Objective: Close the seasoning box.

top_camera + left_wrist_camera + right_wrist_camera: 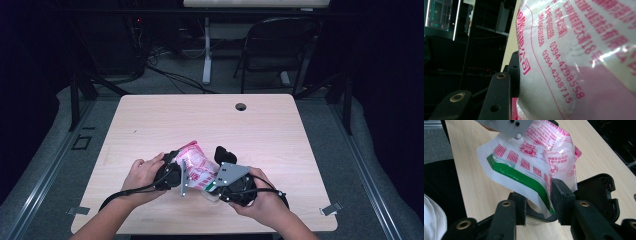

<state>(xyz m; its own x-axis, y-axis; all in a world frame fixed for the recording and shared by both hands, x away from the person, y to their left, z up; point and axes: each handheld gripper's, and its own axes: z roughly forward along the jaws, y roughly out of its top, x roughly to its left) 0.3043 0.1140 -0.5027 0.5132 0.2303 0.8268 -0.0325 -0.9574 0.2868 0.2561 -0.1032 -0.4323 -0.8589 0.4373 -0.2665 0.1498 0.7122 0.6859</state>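
High view: two grippers, left (183,176) and right (216,186); one bag (198,167).

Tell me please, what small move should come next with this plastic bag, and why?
Probably pull the two grippers gently apart to open the bag. The right gripper has its fingers around the green-edged rim, the left gripper is pressed against the bag's other side, and it hangs above the table, over a black object.

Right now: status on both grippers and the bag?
Both grippers on printed plastic bag, held above table. Right gripper pinches its green-striped edge; left gripper grip unclear. Black plastic piece under the bag.
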